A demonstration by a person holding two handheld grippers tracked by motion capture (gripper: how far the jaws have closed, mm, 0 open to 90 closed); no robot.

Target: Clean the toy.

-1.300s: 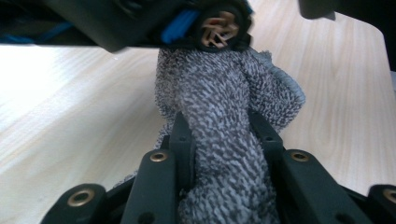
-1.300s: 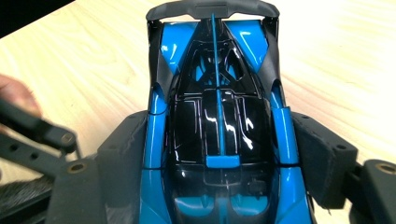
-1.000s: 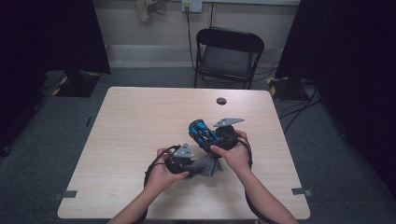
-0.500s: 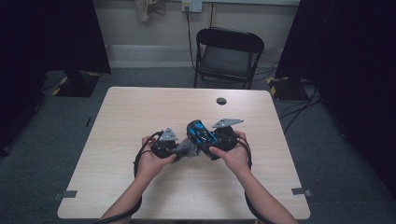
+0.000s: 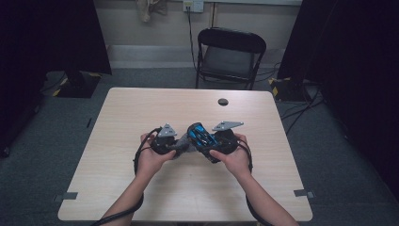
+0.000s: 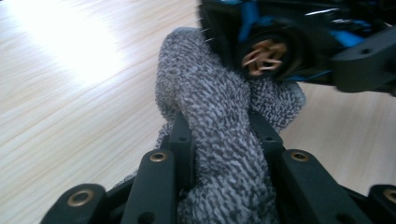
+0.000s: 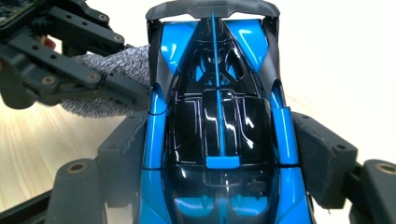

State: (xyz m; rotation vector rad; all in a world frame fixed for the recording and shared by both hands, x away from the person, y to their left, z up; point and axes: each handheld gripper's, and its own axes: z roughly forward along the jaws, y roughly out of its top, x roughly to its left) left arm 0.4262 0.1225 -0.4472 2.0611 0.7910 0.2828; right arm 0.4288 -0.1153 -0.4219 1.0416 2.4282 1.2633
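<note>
A blue and black toy car [image 7: 219, 121] sits lengthwise between the jaws of my right gripper [image 7: 219, 156], which is shut on its sides. My left gripper [image 6: 219, 135] is shut on a bunched grey knitted cloth [image 6: 219, 107]. The cloth presses against the car's side by a wheel [image 6: 264, 56]. In the high view both hands hold the grippers together above the middle of the table: left gripper [image 5: 178, 149] with the cloth [image 5: 184, 149], right gripper [image 5: 201, 140] with the car [image 5: 202, 134] tilted up. From the right gripper view the left gripper [image 7: 70, 70] and cloth [image 7: 116, 65] meet the car's left flank.
The light wooden table [image 5: 141, 108] carries a small black round object [image 5: 223, 101] near its far edge. A black folding chair [image 5: 230, 52] stands behind the table. Dark curtains flank both sides, and cables trail from the grippers toward the person.
The left hand with the cloth has moved away from the person and slightly left, along the car's side. The right hand and the car have stayed put.
</note>
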